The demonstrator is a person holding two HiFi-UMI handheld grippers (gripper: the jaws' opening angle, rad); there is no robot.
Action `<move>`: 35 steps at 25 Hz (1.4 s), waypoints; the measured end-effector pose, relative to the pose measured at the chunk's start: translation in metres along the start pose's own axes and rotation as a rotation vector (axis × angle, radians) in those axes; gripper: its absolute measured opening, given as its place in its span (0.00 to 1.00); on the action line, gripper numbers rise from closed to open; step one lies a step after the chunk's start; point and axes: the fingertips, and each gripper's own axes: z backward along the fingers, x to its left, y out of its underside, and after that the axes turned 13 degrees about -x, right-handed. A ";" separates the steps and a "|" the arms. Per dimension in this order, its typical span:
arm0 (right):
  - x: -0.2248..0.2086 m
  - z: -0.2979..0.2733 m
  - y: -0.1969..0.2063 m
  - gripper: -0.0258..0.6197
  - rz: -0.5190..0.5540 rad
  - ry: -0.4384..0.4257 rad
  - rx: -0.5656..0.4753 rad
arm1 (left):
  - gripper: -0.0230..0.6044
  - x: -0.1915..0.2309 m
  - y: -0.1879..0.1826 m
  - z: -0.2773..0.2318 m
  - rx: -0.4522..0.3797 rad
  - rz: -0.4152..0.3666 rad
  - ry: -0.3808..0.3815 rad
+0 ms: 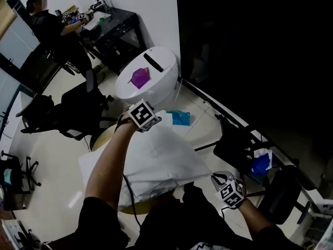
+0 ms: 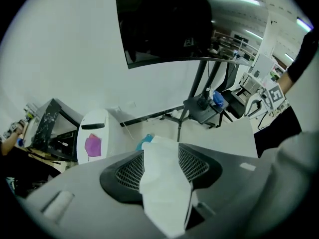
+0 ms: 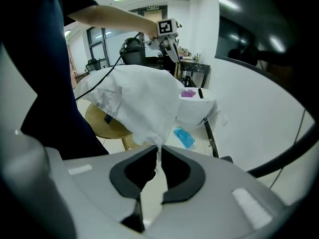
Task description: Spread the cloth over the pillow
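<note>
The white cloth is thin and soft, with little wrinkles. It hangs stretched between the two grippers, above a round tan stool.

The left gripper is at the far end. Its jaws are a good way apart but clamped on a thick, folded bunch of the cloth. The bunch sits between two black pads with a bumpy grid on them.

The right gripper is at the near right. Its jaws are almost together and pinch one thin edge of the cloth. Each gripper has a cube with black and white squares on it.

A white, puffy shape sticks out under the left side of the cloth. I cannot tell if that is the pillow.

Farther away stands a smooth white bin with a rounded top and a black slot. A small purple thing lies on top of it. A crinkly blue-green bag lies on the pale floor just right of the bin. Black chairs stand on the left.
</note>
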 end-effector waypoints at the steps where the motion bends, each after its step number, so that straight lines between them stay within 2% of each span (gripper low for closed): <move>1: -0.001 0.000 0.000 0.10 -0.007 -0.004 -0.003 | 0.37 0.003 0.003 -0.009 0.016 0.017 0.005; 4: -0.002 -0.002 0.001 0.10 -0.034 -0.018 -0.019 | 0.37 0.010 0.024 -0.035 0.113 0.066 0.025; 9: 0.002 -0.002 0.003 0.09 -0.064 -0.053 -0.038 | 0.37 0.020 0.037 -0.081 0.132 0.090 0.061; 15: 0.006 -0.003 0.009 0.10 -0.111 -0.082 -0.045 | 0.37 0.022 0.066 -0.114 0.211 0.151 0.094; 19: 0.004 -0.002 0.001 0.10 -0.130 -0.093 -0.052 | 0.31 0.022 0.075 -0.122 0.262 0.151 0.107; 22: 0.003 -0.004 0.001 0.10 -0.132 -0.102 -0.054 | 0.19 0.022 0.080 -0.124 0.287 0.149 0.112; 26: -0.001 -0.004 0.002 0.10 -0.107 -0.100 -0.063 | 0.05 0.029 0.073 -0.121 0.263 0.139 0.083; 31: -0.002 -0.002 -0.002 0.10 -0.078 -0.099 -0.070 | 0.04 0.045 0.058 -0.109 0.186 0.188 0.050; 35: 0.001 0.001 -0.004 0.10 -0.071 -0.108 -0.072 | 0.04 0.081 0.050 -0.099 0.109 0.245 -0.066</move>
